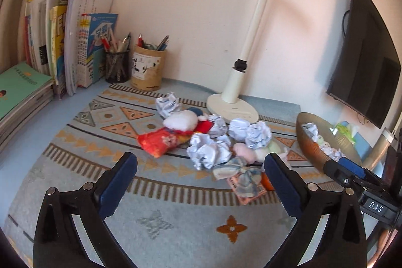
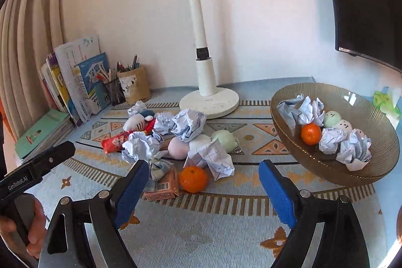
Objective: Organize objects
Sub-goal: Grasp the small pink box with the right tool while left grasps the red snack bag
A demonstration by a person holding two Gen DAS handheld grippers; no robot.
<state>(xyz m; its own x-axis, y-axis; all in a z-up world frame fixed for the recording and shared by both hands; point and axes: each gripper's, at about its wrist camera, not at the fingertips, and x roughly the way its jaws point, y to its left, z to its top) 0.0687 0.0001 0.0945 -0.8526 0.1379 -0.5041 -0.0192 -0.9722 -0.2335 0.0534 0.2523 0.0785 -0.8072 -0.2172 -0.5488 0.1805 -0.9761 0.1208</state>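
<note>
Oranges: two; one (image 2: 193, 178) on the mat (image 2: 201, 222), one (image 2: 311, 133) in the bowl (image 2: 371, 167).
Paper balls: about three in the bowl, roughly five in the pile (image 2: 181, 127) on the counter.
Nearby: lamp (image 2: 208, 102), two pen pots (image 1: 148, 70), books (image 1: 62, 42).
Left gripper (image 1: 201, 162): fingers spread, holding nothing.
Right gripper (image 2: 204, 168): fingers apart, holding nothing.
Unclear: soft toys partly buried.

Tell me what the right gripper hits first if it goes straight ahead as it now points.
Probably the crumpled squared paper, with the orange on the mat just left of that line. The right gripper is open and holds nothing. Depth is hard to judge through the fisheye.
</note>
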